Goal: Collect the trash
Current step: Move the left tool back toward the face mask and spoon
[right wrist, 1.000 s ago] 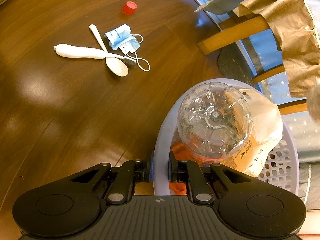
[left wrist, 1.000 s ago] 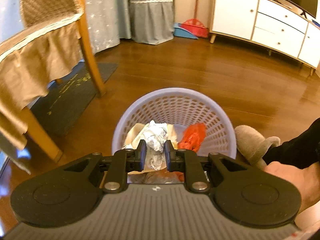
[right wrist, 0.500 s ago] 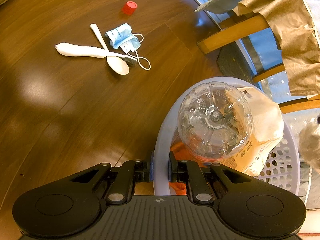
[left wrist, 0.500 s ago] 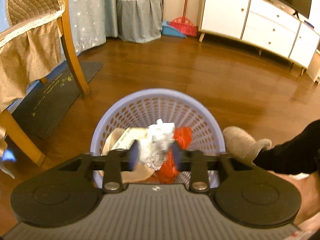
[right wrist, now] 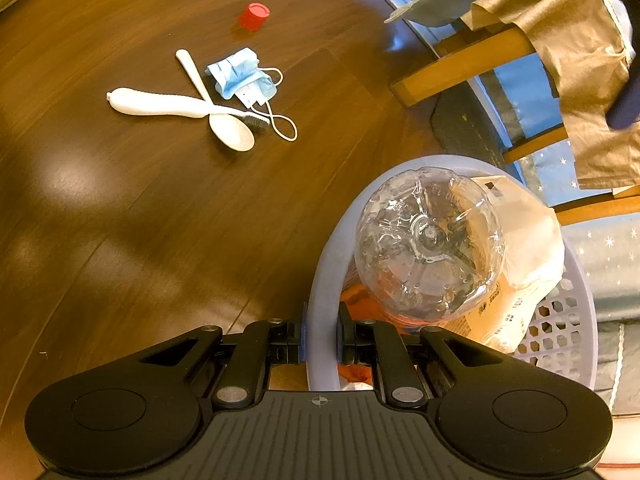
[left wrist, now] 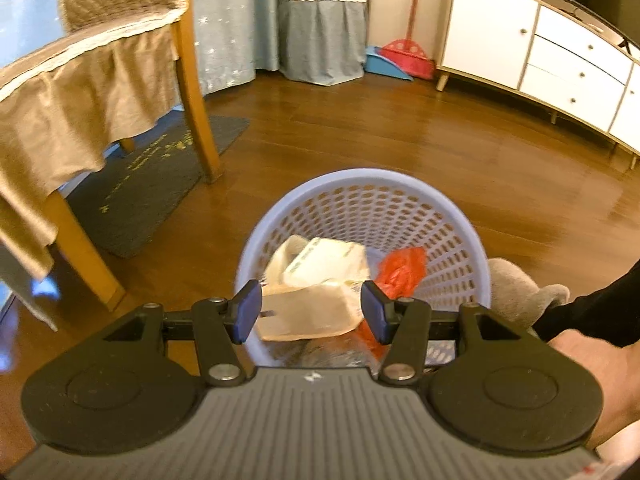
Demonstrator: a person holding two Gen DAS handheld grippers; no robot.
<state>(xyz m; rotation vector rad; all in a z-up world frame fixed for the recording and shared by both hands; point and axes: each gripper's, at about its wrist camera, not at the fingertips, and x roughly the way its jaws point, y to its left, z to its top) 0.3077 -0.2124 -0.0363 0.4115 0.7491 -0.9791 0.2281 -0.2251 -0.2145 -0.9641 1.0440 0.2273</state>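
**Basket gripped at rim, trash left on floor**

Lavender basket (left wrist: 362, 184) on wood floor (left wrist: 400, 136), beige paper bag (left wrist: 320, 284) and red wrapper (left wrist: 400, 270) inside. Left gripper (left wrist: 311, 312) above it, jaws spread wide, empty. Only in right view: right gripper (right wrist: 322, 332) clamped on basket rim, clear bottle (right wrist: 428, 240) base-up in basket; brush (right wrist: 160, 104), spoon (right wrist: 224, 120), blue mask (right wrist: 244, 74), red cap (right wrist: 254, 16) on floor, well apart from basket.

Warm, dim indoor light; strong fisheye bending at the edges.
Soft glare patches on the glossy wood floor (right wrist: 68, 176) and near the cabinet (left wrist: 532, 68); motion blur over the chair (left wrist: 80, 80) and basket (left wrist: 360, 208) contents; sharper from the right wrist.
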